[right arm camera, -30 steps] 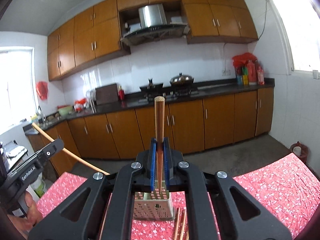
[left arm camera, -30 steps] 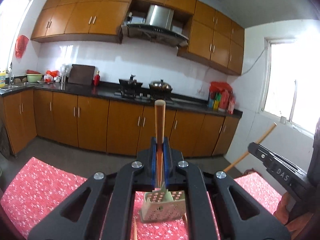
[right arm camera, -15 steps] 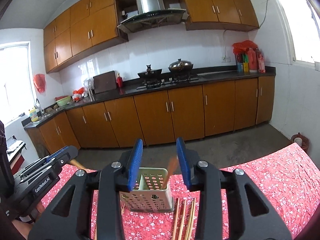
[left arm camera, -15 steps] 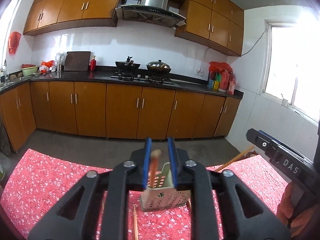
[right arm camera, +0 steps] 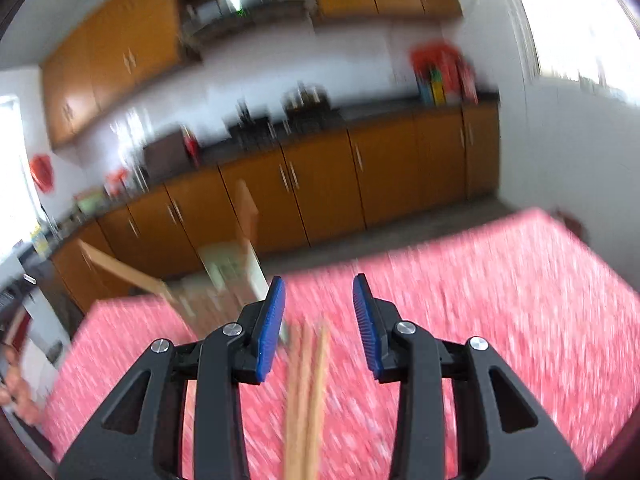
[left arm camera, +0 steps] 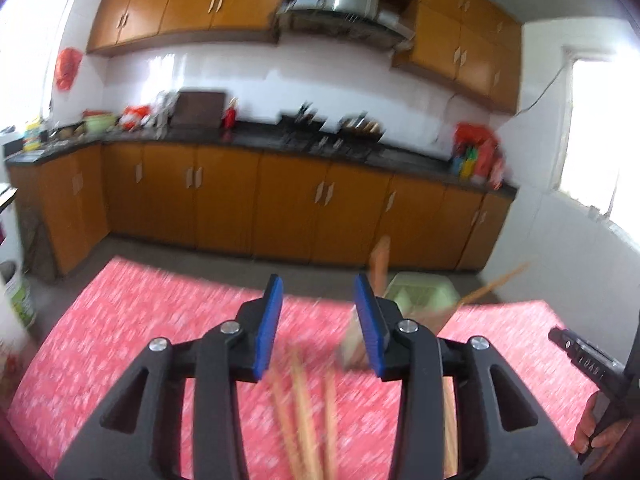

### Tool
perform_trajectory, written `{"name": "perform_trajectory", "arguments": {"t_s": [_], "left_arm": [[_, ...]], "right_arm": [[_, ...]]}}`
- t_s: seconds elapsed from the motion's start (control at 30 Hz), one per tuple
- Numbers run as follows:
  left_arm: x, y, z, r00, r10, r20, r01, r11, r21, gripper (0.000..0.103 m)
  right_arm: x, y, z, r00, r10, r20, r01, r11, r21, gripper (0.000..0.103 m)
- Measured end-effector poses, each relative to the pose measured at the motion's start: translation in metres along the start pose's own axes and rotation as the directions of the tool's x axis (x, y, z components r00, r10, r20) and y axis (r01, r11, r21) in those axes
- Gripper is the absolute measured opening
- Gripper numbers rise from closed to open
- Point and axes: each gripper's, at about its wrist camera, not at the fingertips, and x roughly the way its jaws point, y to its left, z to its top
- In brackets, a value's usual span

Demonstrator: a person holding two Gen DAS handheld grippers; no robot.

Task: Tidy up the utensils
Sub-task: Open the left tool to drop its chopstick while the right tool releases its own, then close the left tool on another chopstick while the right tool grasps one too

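A pale green perforated utensil holder (left arm camera: pixel 420 288) stands on the red floral tablecloth (left arm camera: pixel 140 320), with one chopstick (left arm camera: pixel 380 256) upright in it and another (left arm camera: pixel 492 284) leaning out to the right. My left gripper (left arm camera: pixel 318 304) hangs left of the holder; its jaws are opening and nothing is between them. Several loose chopsticks (left arm camera: pixel 304 408) lie on the cloth below it. In the right wrist view the holder (right arm camera: pixel 228 264) sits to the left of my right gripper (right arm camera: pixel 318 304), which is open and empty above more loose chopsticks (right arm camera: pixel 308 380). Both views are motion-blurred.
The other gripper's body (left arm camera: pixel 580 356) and the hand holding it (left arm camera: pixel 592 432) show at the right edge. A white container (left arm camera: pixel 16 292) stands on the floor left of the table. Brown cabinets and a dark counter (left arm camera: pixel 280 140) lie beyond the table's far edge (right arm camera: pixel 440 240).
Both grippers were shut on upright chopsticks over the holder; they opened and the chopsticks now stand in it. Both have sunk toward the cloth and swung off the holder.
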Motion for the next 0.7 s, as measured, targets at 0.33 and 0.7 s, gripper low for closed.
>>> {"name": "perform_trajectory", "arguments": {"t_s": [0.33, 0.7], "left_arm": [[0.040, 0.055, -0.104, 0.941, 0.086, -0.328, -0.121, 0.989, -0.086, 0.037], [0.046, 0.049, -0.127, 0.929, 0.060, -0.364, -0.087, 0.995, -0.057, 0.037]], "right_arm": [[0.074, 0.007, -0.085, 0.945, 0.083, -0.315, -0.078, 0.997, 0.029, 0.018], [0.080, 0.017, -0.090, 0.950, -0.001, -0.312, -0.019, 0.998, -0.062, 0.014]]}}
